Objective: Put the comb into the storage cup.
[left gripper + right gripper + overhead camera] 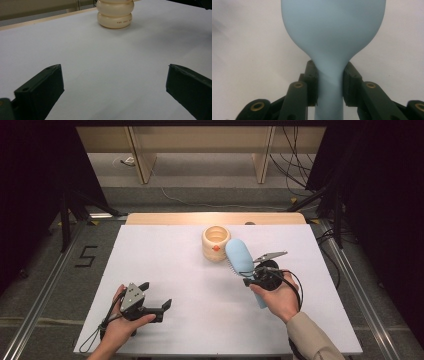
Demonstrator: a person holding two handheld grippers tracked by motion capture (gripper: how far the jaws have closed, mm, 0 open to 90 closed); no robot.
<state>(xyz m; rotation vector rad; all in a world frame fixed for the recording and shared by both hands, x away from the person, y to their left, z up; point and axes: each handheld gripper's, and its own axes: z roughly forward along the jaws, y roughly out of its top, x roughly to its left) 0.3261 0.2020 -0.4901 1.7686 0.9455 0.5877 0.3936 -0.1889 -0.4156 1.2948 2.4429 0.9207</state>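
The right gripper [329, 83] has its fingers [312, 82] clamped on the narrow neck of a pale blue brush [333, 32], one pad on each side, just below where the handle swells into the broad head. In the high view the brush [239, 256] rises at a slant above the bench [165, 270], head toward a cream ribbed pot [216, 243] just beside it, bristles facing the person's left.

The left gripper [150, 301] rests near the bench's front edge, well apart, fingers [41, 90] spread wide with nothing between them.

To seat the brush well, I would judge it best to tip it more upright, centre it over the pot's mouth, lower it slowly, and release only once it is seated.

The pot appears to be empty inside.
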